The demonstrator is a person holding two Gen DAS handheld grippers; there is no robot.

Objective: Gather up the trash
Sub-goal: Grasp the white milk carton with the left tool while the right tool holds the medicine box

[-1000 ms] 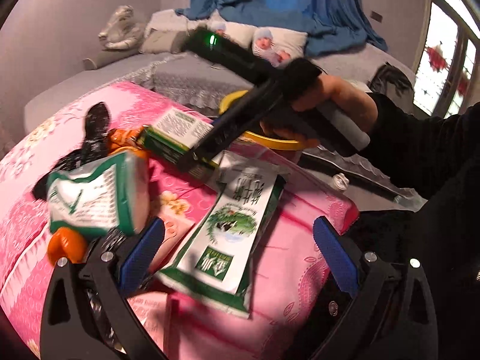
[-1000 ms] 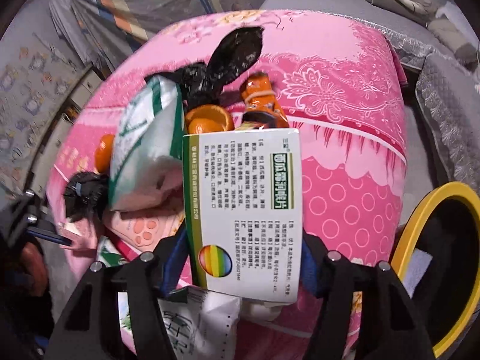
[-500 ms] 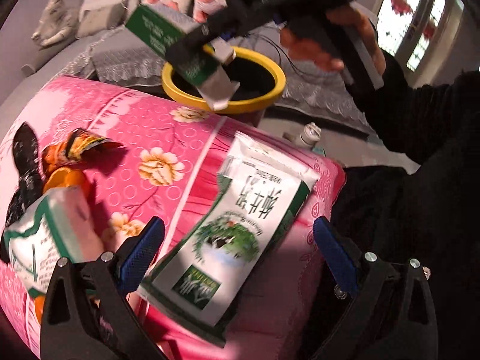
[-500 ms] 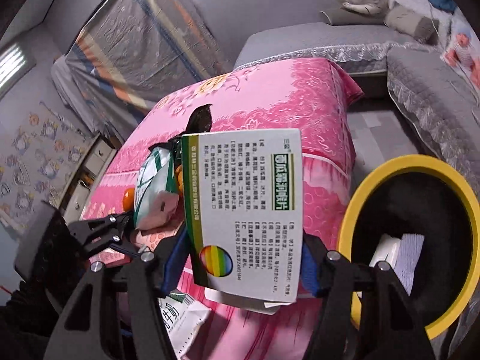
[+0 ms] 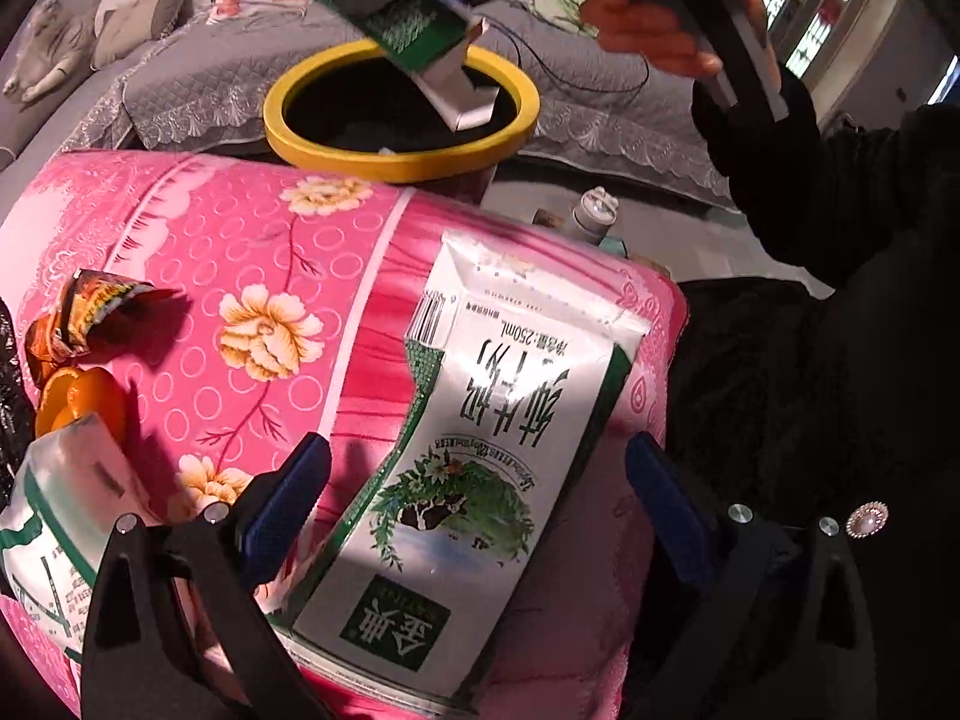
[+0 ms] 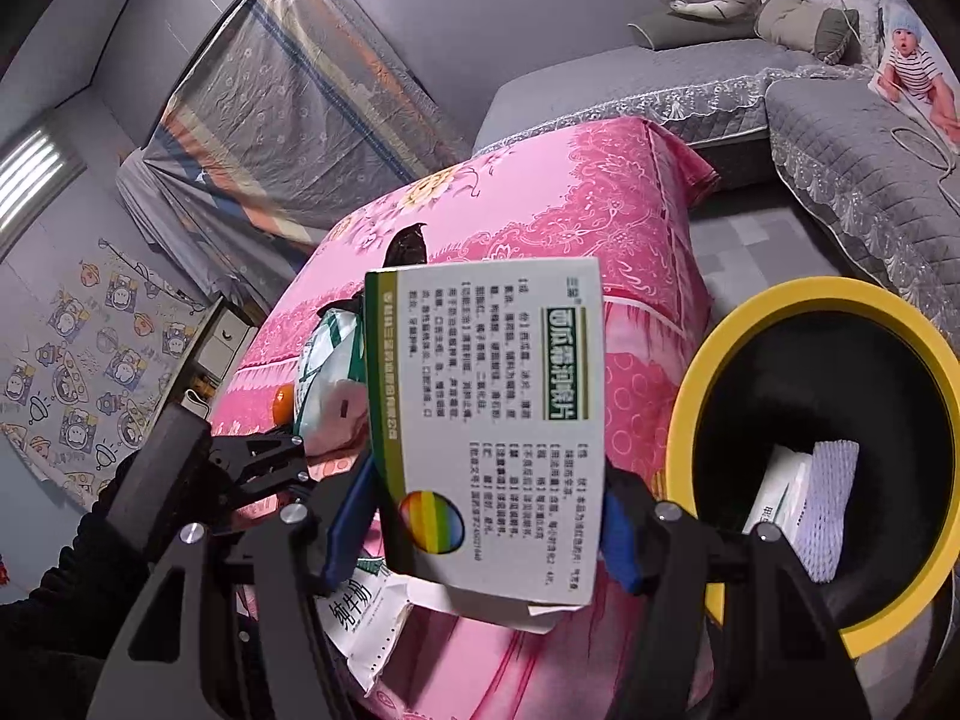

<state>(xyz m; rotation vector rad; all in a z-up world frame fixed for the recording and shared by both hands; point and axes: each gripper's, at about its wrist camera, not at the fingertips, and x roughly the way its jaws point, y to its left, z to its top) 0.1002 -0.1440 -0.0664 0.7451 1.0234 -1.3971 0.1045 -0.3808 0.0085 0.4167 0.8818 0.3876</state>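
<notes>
My right gripper (image 6: 486,531) is shut on a green-and-white medicine box (image 6: 489,414), held in the air beside the yellow-rimmed bin (image 6: 690,420); in the left wrist view the box (image 5: 384,6) hangs over the bin's rim (image 5: 396,165). My left gripper (image 5: 480,516) is open, its jaws either side of a flat white-and-green milk pouch (image 5: 474,468) lying on the pink floral table (image 5: 240,252). A second white-and-green pouch (image 5: 60,516), an orange wrapper (image 5: 90,312) and orange peel (image 5: 72,396) lie to the left.
The bin holds a white carton and foam net (image 6: 822,504). A black plastic bag (image 6: 408,246) lies on the table. A small bottle (image 5: 591,213) stands past the table's edge. A grey sofa (image 6: 840,138) with cushions runs behind.
My right gripper lifted the medicine box off the table and carried it towards the bin. My left gripper moved closer to the flat milk pouch.
</notes>
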